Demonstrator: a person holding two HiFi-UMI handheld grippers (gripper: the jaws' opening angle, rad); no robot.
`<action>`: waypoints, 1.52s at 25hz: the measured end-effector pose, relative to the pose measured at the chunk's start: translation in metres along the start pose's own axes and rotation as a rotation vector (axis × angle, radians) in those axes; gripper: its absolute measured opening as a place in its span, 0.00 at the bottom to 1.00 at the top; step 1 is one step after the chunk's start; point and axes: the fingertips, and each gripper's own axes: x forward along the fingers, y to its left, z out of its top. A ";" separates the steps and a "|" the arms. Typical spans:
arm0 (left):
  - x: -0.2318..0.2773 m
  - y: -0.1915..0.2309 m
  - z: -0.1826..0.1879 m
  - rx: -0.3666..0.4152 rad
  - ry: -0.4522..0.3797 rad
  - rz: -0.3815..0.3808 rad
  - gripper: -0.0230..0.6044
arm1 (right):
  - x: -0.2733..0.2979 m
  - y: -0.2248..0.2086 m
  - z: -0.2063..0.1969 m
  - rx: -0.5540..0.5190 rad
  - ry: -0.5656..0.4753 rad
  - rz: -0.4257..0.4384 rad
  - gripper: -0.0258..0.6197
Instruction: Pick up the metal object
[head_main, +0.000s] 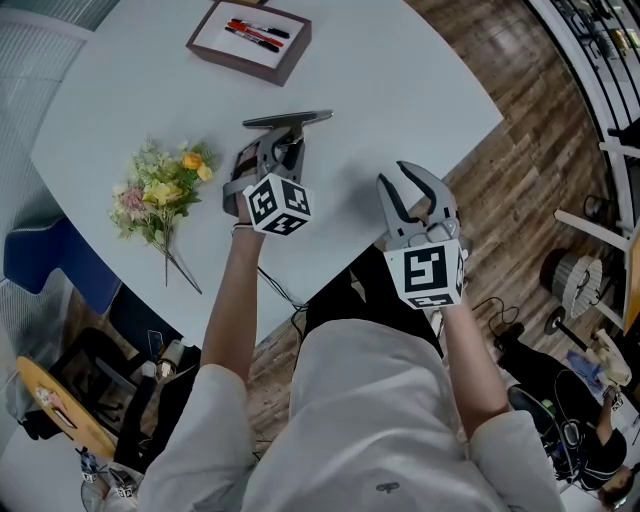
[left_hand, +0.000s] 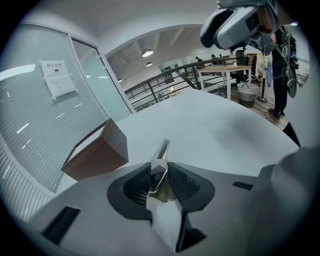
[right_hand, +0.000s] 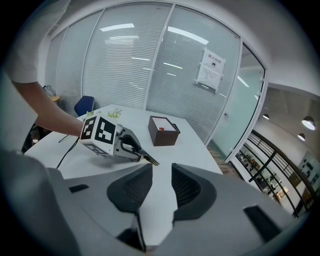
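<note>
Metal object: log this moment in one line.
left hand-held gripper: shut on metal object | right hand-held gripper: open, empty | brown box, flowers: on white table

White rounded table on wood-plank floor; glass walls with blinds beyond, blue chair at left.

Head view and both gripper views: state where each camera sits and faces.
Head view: on the head, steeply down at the round white table; forearms, left gripper, right gripper show.
Left gripper view: along its jaws, shut on the flat grey metal object.
Right gripper view: along its open jaws, toward the left gripper.
All share the brown box.
</note>
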 end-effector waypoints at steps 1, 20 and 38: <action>0.000 0.000 0.000 0.007 0.001 0.000 0.22 | -0.001 0.000 0.000 0.001 0.000 0.000 0.23; -0.004 -0.002 0.004 0.103 0.009 -0.008 0.16 | -0.006 0.002 0.005 0.004 -0.016 -0.012 0.23; -0.012 0.008 0.008 0.177 0.026 0.021 0.08 | -0.013 -0.005 0.015 0.005 -0.033 -0.043 0.23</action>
